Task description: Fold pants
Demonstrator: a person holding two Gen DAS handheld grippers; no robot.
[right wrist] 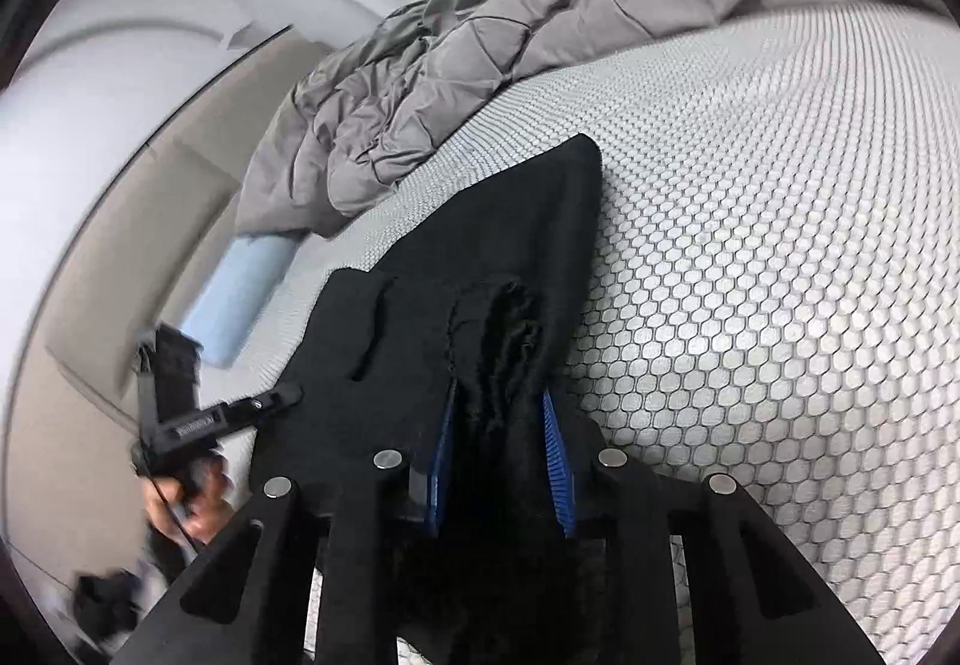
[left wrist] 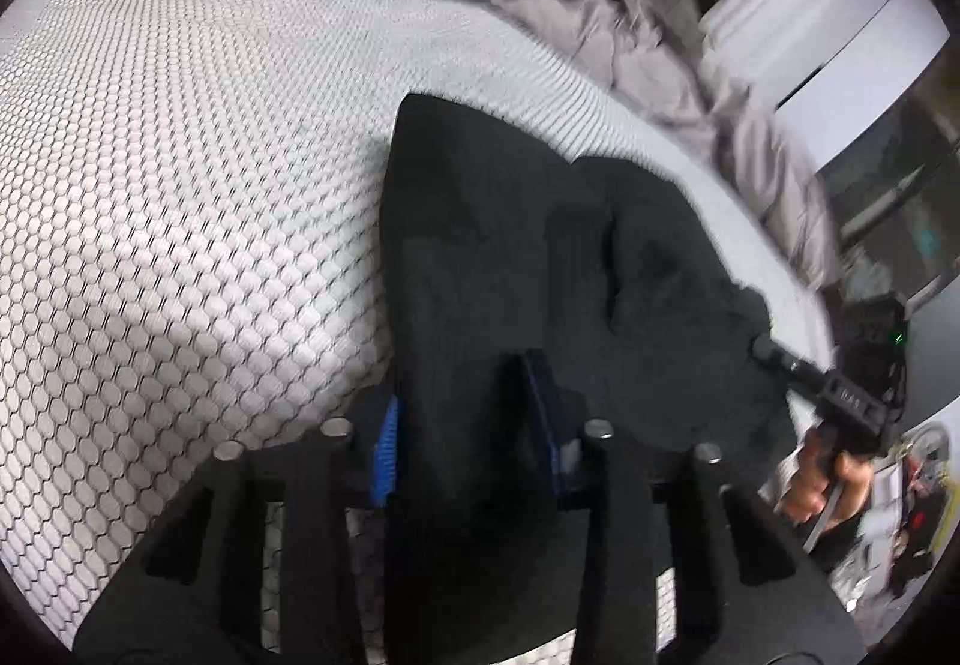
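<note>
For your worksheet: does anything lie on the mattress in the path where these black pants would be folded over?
Nothing visible does. The black pants already sit between the jaws of both the left gripper and right gripper. The honeycomb mattress beyond them is bare; the grey duvet lies bunched at the far edge.

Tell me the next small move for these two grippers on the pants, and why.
Probably carry both gripped ends forward over the far end of the black pants. Black cloth sits between the pads of the left gripper and right gripper, while the far end lies flat on the mattress.
</note>
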